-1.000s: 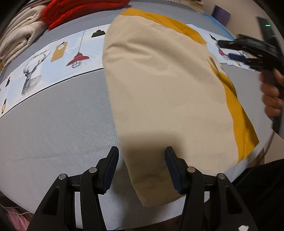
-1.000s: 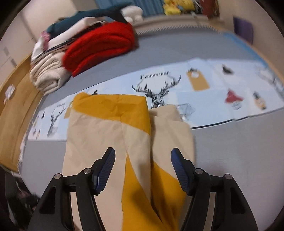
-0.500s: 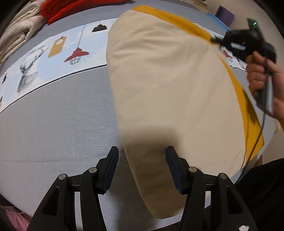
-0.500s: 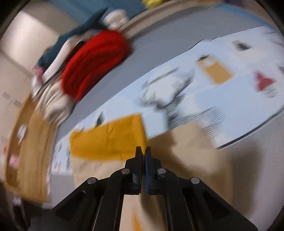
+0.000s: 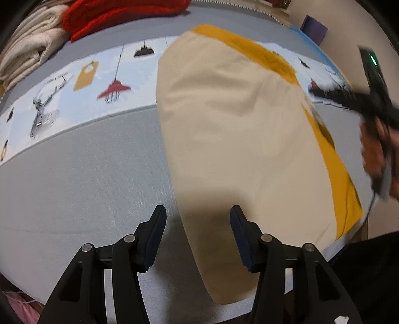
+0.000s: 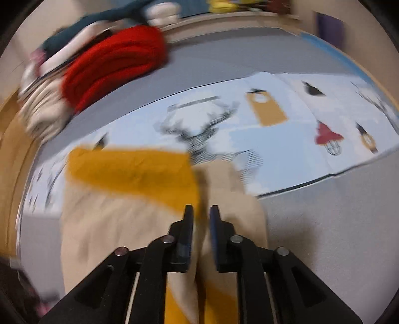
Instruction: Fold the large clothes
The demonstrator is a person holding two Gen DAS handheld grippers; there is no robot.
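A grey mat [image 5: 74, 174] covers the surface, crossed by a pale blue printed strip [image 6: 286, 139] showing a deer, red lamps and yellow tags. At the far edge lies a pile of folded laundry [image 6: 109, 62], red knit on top. Beyond stand a beige wall [image 5: 349, 22] and a purple square [image 6: 329, 27].

Left gripper [image 5: 198, 230] hangs over the near end of the cream and mustard garment [image 5: 239, 139], jaws apart, nothing between the pads. Garment lies flat on the grey bed cover [image 5: 74, 179]. Right gripper [image 5: 331, 96] blurred at the far right edge, held by a hand [image 5: 376, 154]. Red knit [image 5: 119, 15] and cream towels [image 5: 27, 57] stacked far left.
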